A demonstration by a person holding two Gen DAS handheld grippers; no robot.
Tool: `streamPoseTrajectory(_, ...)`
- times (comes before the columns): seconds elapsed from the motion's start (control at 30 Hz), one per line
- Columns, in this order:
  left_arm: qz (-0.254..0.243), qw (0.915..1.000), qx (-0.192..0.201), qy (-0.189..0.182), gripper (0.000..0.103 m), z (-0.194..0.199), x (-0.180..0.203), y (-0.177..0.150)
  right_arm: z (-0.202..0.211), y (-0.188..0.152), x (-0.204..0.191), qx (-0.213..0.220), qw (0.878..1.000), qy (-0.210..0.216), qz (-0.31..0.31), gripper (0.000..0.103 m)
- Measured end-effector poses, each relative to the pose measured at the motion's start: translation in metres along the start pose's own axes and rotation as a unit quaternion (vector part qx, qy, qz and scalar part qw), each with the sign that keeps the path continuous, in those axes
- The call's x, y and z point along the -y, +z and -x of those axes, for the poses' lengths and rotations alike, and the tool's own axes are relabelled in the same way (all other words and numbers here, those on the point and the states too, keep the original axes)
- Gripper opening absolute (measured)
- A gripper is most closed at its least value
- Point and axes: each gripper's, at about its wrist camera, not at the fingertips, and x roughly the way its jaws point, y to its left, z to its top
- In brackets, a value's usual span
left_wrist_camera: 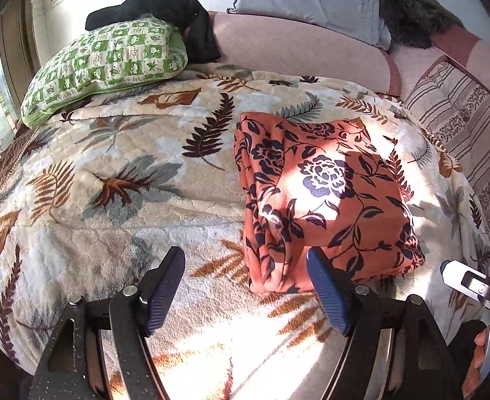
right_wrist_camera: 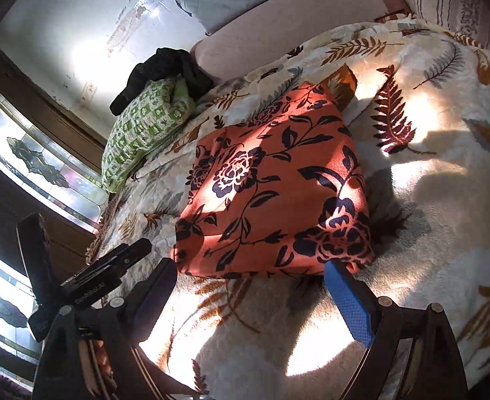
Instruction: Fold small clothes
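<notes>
Beyond folded floral garment [left_wrist_camera: 325, 196]: green pillow [left_wrist_camera: 105, 63], black clothing [left_wrist_camera: 165, 10] atop.

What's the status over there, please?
Left hand-held gripper open, right hand-held gripper open. Orange floral garment folded on blanket. Nothing in the way.

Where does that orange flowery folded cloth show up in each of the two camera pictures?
Left wrist view: the orange floral cloth lies right of centre on the leaf-print blanket.
Right wrist view: the cloth fills the centre, just ahead of the fingers.
Shared landmark: the green checked pillow, up and to the left.
</notes>
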Motion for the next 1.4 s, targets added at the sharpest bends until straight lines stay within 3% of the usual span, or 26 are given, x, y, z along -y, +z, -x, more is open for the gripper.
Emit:
streamPoseTrajectory(0.23, 0.013, 0.9997, 0.003, 0.022, 0.079, 0.015, -0.002, -0.014, 0.016, -0.014, -0.020, 0.028, 0.995, -0.081, 0.059, 0.092)
streamPoseTrajectory(0.3, 0.016, 0.9992, 0.010, 0.036, 0.085, 0.020, -0.003, -0.015, 0.021, -0.014, -0.027, 0.047, 0.989, -0.117, 0.076, 0.092)
streamPoseTrajectory(0.43, 0.004, 0.9972, 0.032, 0.067, 0.086, 0.034, 0.001, -0.015, 0.030, -0.014, -0.043, 0.074, 0.975, -0.171, 0.119, 0.103)
streamPoseTrajectory(0.5, -0.001, 0.9969, 0.032, 0.072, 0.086, 0.037, 0.004, -0.014, 0.030, -0.014, -0.050, 0.073, 0.968, -0.195, 0.142, 0.103)
streamPoseTrajectory(0.87, -0.001, 0.9979, 0.015, 0.062, 0.086, 0.037, 0.014, -0.013, 0.024, -0.018, -0.044, 0.048, 0.965, -0.214, 0.142, 0.103)
streamPoseTrajectory(0.97, -0.001, 0.9982, 0.020, 0.057, 0.086, 0.040, 0.017, -0.012, 0.024, -0.017, -0.042, 0.046, 0.966, -0.213, 0.141, 0.103)
streamPoseTrajectory(1.13, -0.018, 0.9962, 0.020, 0.083, 0.088, 0.039, 0.023, -0.009, 0.025, -0.015, -0.046, 0.044, 0.963, -0.220, 0.148, 0.103)
streamPoseTrajectory(1.4, -0.008, 0.9970, 0.037, 0.067, 0.088, 0.047, 0.022, -0.005, 0.027, -0.008, -0.054, 0.045, 0.959, -0.234, 0.155, 0.103)
